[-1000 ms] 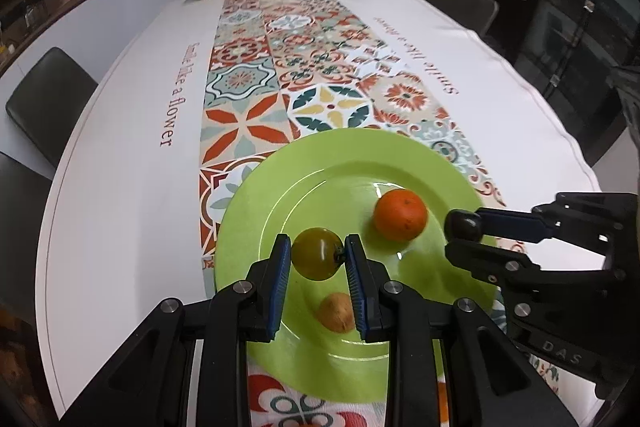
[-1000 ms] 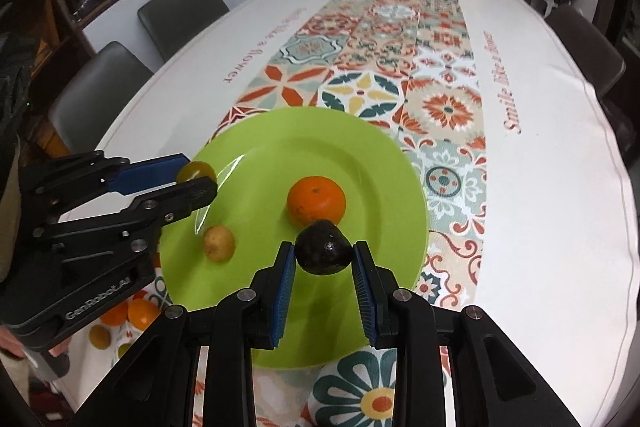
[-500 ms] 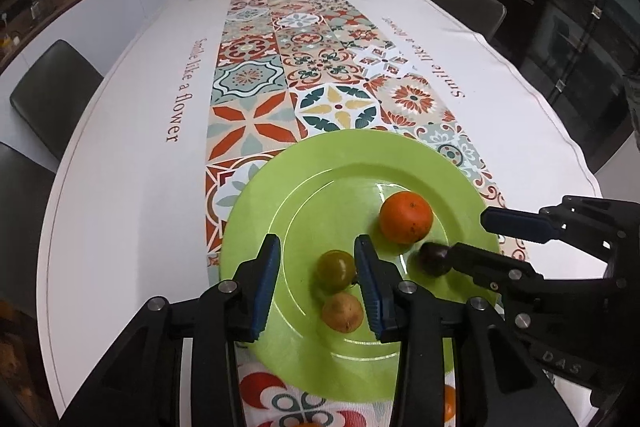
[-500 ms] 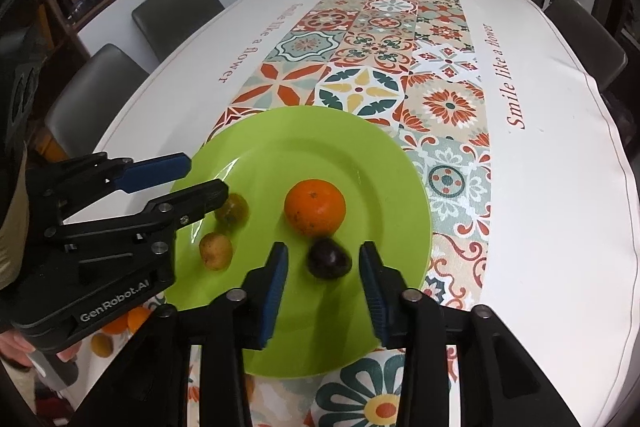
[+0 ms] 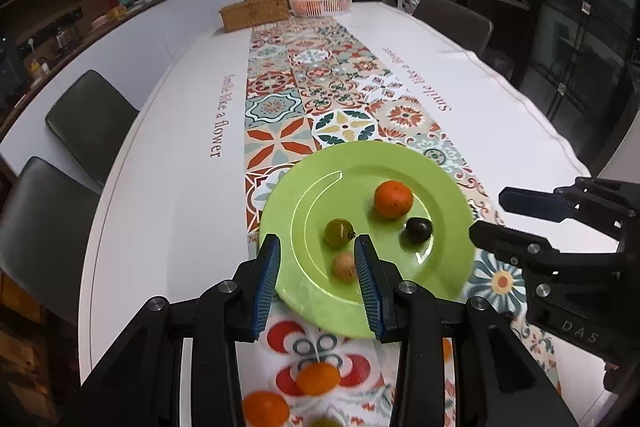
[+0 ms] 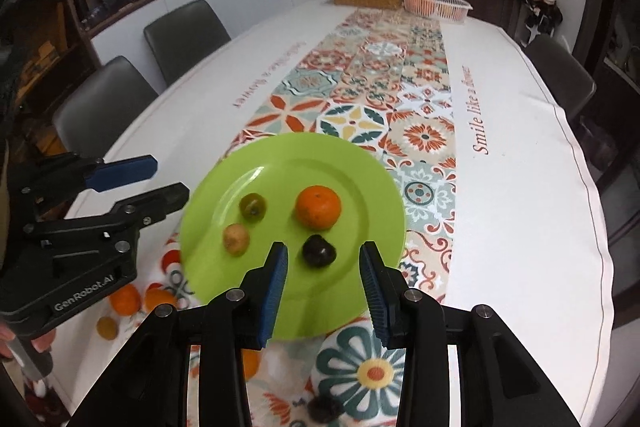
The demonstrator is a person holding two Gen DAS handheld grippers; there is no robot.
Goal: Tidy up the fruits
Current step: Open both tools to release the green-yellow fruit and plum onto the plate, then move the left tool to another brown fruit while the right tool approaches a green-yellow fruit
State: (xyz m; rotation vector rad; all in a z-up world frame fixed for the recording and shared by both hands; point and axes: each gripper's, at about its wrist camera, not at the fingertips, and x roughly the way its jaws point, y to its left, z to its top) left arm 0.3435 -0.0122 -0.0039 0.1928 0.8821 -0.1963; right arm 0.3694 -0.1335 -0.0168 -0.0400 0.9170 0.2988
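Fruits (image 6: 318,213) lie loose on the green plate (image 6: 376,183); more wait on the cloth nearby. Both the left gripper (image 5: 316,269) and right gripper (image 6: 323,269) gape empty, so fetching another loose fruit seems next.

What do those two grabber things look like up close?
Both are black, angular frames with round silver bolts. The left tool and the right tool each have two ribbed blue pads. White lettering on their sides reads "GenRobot.AI" and "DAS".
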